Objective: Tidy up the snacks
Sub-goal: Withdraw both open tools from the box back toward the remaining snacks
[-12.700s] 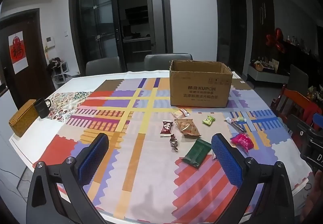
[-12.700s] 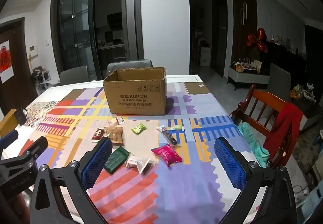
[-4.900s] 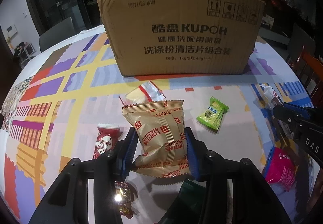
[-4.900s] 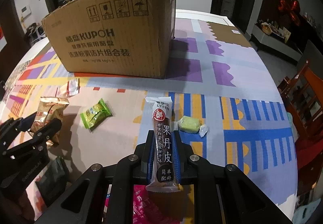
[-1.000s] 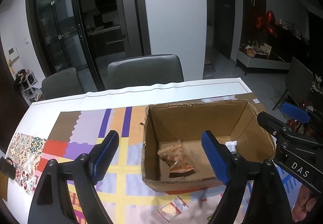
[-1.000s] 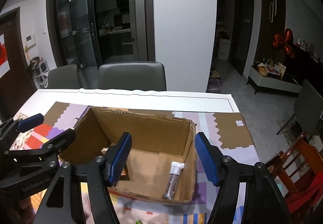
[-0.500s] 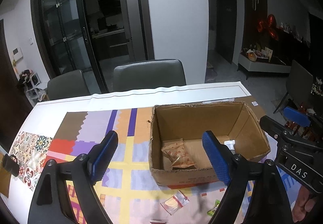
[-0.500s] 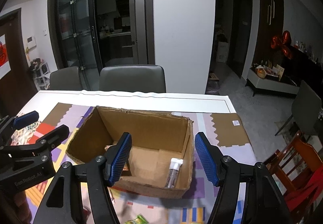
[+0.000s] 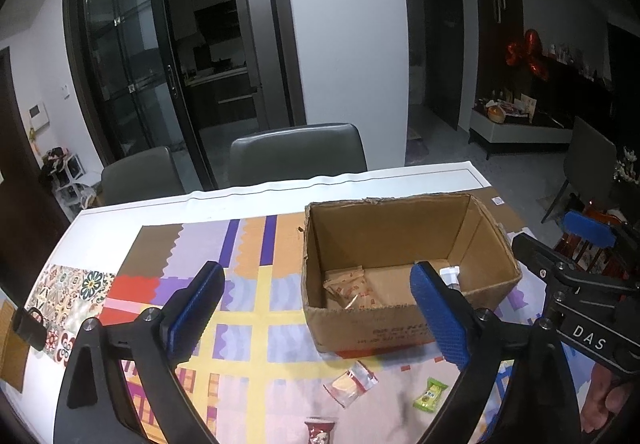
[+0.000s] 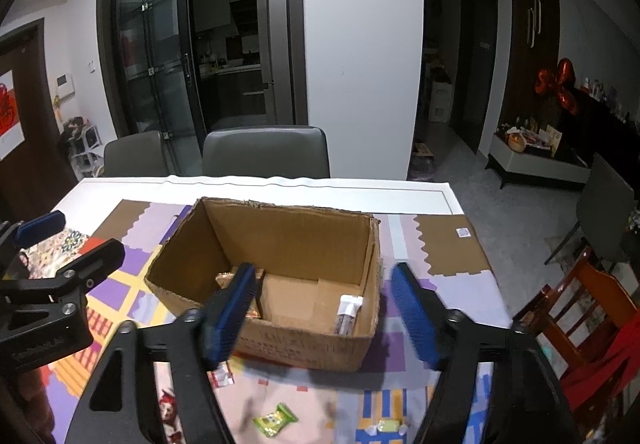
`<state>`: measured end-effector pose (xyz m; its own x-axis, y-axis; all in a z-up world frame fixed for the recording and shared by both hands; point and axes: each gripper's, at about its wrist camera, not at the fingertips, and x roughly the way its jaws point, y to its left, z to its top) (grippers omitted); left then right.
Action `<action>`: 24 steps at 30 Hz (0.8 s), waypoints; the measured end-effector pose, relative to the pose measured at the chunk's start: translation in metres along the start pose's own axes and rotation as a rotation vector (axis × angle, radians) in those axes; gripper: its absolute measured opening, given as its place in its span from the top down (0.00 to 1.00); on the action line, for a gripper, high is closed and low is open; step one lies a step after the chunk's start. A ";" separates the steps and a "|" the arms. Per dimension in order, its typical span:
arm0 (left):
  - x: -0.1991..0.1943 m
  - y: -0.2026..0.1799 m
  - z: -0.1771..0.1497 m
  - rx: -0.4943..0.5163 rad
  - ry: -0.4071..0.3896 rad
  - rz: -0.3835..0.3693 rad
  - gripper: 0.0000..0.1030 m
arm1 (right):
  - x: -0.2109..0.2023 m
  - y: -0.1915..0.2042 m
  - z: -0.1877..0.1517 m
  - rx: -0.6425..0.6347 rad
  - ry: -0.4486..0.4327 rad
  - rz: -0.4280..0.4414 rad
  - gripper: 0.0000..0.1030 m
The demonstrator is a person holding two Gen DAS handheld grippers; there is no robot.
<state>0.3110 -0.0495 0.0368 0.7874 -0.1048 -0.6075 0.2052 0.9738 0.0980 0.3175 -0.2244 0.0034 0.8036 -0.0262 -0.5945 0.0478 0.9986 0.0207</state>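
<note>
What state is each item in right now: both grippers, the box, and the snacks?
Left gripper: fingers open, just widened, empty.
Right gripper: fingers open, just widened, empty.
Brown cardboard box: upright, top open.
Tan biscuit packet: inside box.
Long dark snack stick: inside box.
Green wrapped candy: on tablecloth, outside box.
Clear small packet: on tablecloth, outside box.

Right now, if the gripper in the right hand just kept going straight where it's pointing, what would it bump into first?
Most likely the cardboard box. The right gripper points down at it with open, empty jaws, and would probably meet the near wall or the floor beside the dark snack stick. Depth is hard to judge here.
</note>
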 end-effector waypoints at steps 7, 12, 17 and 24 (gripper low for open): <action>-0.013 0.001 -0.008 -0.010 -0.015 0.010 0.03 | -0.012 0.000 -0.005 0.007 -0.007 0.001 0.26; -0.023 0.003 -0.013 -0.010 -0.022 0.019 0.02 | -0.023 0.002 -0.009 0.005 -0.014 0.004 0.26; -0.033 0.005 -0.021 -0.026 -0.024 0.019 0.01 | -0.038 0.005 -0.014 0.000 -0.026 0.005 0.26; -0.044 0.005 -0.035 -0.024 -0.025 0.040 0.00 | -0.055 0.011 -0.026 -0.005 -0.041 0.001 0.20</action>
<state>0.2567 -0.0332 0.0364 0.8089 -0.0708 -0.5837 0.1598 0.9818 0.1024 0.2579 -0.2110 0.0154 0.8272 -0.0264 -0.5613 0.0437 0.9989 0.0173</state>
